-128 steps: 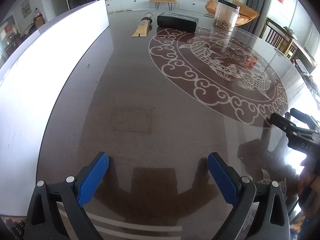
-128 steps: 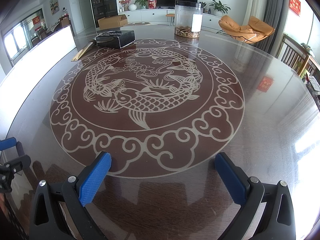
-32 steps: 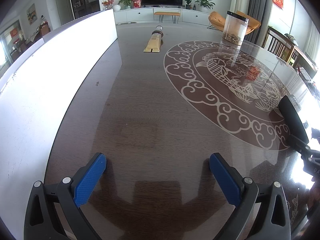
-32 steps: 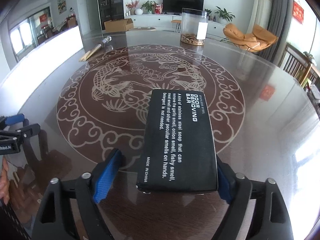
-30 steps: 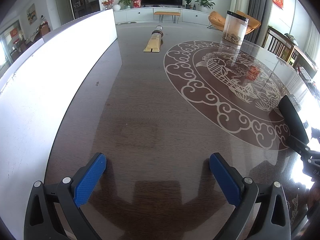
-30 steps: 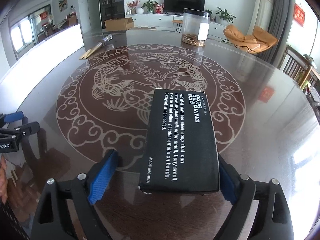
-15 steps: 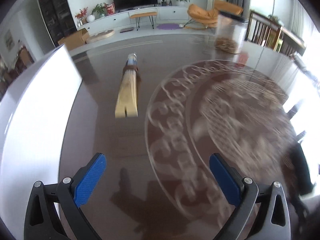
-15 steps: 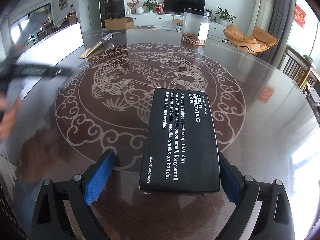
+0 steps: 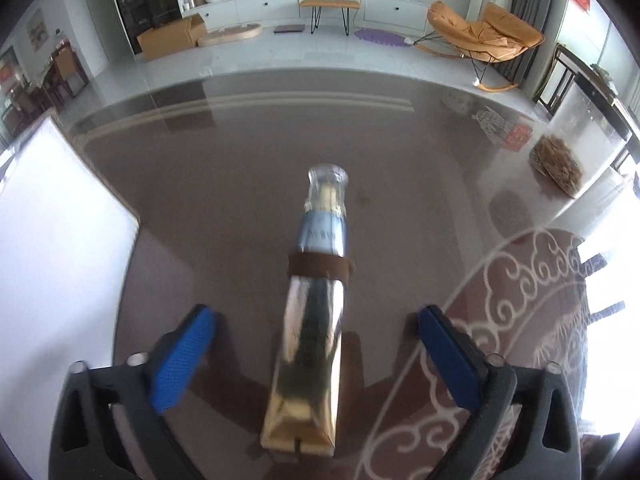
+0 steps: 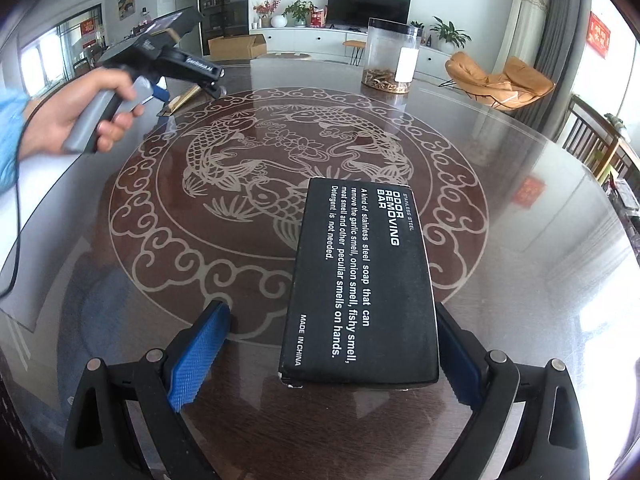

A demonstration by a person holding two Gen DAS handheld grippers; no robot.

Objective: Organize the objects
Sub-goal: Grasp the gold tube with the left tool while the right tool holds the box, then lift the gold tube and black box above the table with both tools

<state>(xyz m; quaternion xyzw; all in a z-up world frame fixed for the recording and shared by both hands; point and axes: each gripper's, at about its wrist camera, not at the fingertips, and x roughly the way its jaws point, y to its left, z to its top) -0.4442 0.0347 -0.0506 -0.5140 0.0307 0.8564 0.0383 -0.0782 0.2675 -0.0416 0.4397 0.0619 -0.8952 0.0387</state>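
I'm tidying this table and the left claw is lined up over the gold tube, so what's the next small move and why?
Probably close the left claw on the gold tube. The tube lies lengthwise between its two open blue fingers, with a gap on each side, so nothing grips it yet. The right claw stands open around the black box, which lies on the table.

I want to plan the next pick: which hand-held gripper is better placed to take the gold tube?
Left. The left hand-held gripper is open with the gold tube lying between its fingers; the right hand-held gripper straddles the black box.
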